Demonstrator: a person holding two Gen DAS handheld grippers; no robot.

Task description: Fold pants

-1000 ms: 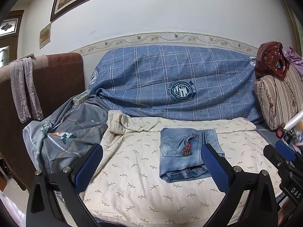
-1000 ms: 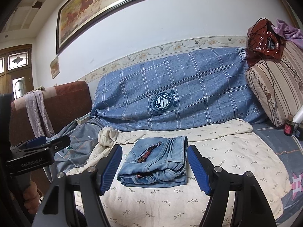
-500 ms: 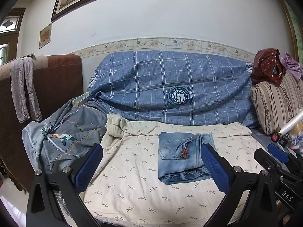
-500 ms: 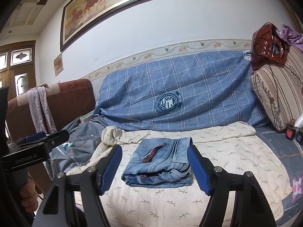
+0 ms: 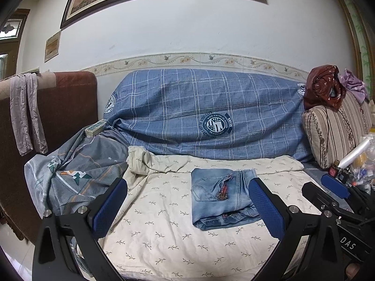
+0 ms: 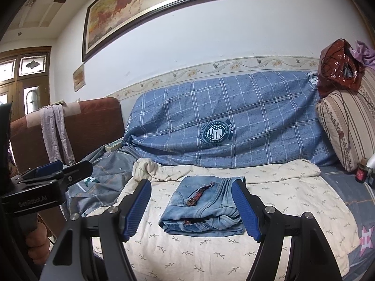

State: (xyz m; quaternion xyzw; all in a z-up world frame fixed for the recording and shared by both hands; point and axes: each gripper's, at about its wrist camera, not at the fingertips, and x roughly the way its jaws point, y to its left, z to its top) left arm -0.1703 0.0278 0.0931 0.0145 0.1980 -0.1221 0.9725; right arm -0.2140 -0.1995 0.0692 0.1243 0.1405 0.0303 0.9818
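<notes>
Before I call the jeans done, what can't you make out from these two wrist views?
- Jeans: right edge hidden by the left hand-held gripper finger in the left view.
- Inner layers of the fold: hidden under the top layer, both views.
- Bottles beside the cushion: too small and cut off by the edge, right view.

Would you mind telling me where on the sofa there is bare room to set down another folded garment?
The cream leaf-print sheet lies bare left of and in front of the folded jeans, and right of them. The left end holds a rumpled grey cover; small bottles crowd the right end.
</notes>
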